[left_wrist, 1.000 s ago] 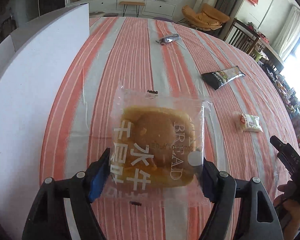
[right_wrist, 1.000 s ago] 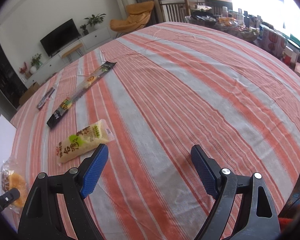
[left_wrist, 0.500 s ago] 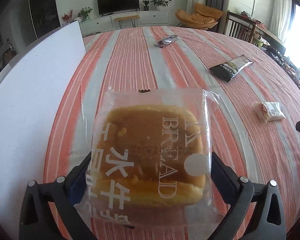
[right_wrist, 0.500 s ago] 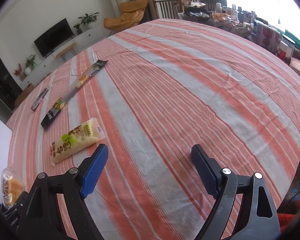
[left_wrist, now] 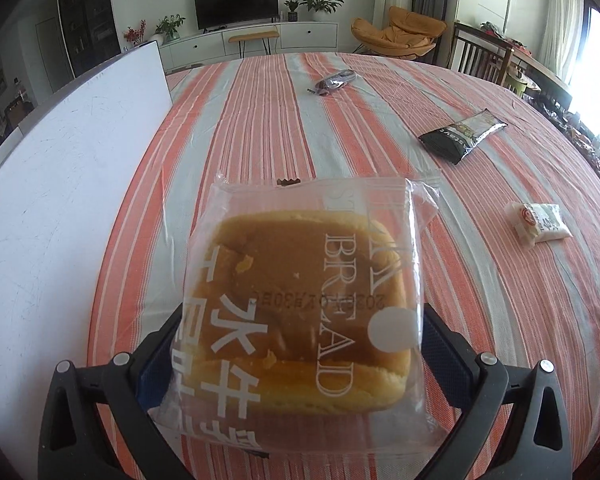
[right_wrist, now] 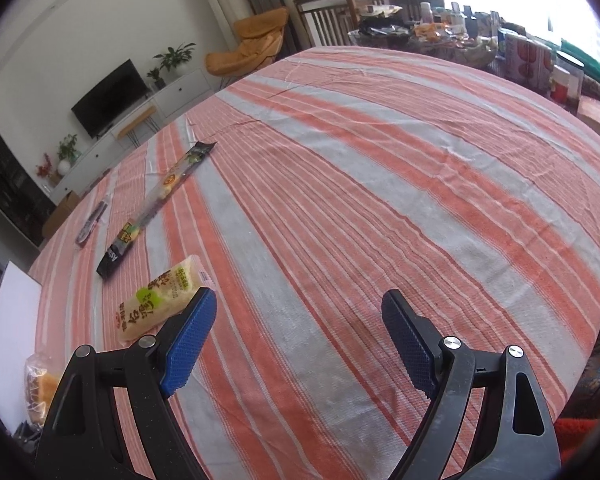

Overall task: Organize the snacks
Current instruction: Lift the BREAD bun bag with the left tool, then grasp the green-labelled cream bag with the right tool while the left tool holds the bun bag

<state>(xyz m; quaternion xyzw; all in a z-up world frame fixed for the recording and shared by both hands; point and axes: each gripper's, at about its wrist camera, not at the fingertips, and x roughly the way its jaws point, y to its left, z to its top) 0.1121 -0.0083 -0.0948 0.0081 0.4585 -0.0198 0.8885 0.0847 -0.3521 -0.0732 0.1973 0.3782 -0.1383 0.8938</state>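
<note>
A bun in a clear bag printed "BREAD" (left_wrist: 292,264) lies on the striped tablecloth (left_wrist: 260,128), next to a white board (left_wrist: 60,200). My left gripper (left_wrist: 302,312) straddles its near end, open wide. The blue pads stand off both sides of the bag and do not press it. The right wrist view shows the same bun (right_wrist: 40,388) at the far lower left. My right gripper (right_wrist: 298,298) hovers open over bare cloth with nothing between its fingers; a yellow-green snack packet (right_wrist: 160,304) lies just beyond its left finger.
A black packet (left_wrist: 460,136), a small dark wrapper (left_wrist: 334,80) and a white packet (left_wrist: 540,222) are scattered over the cloth. Seen from the right wrist, the black packet is a long one (right_wrist: 156,204). A cluttered side table (right_wrist: 460,36) stands past the far edge.
The left jaws have spread apart and let go of the bun, which now rests lower on the cloth and looks nearer. The right gripper has hardly moved.
</note>
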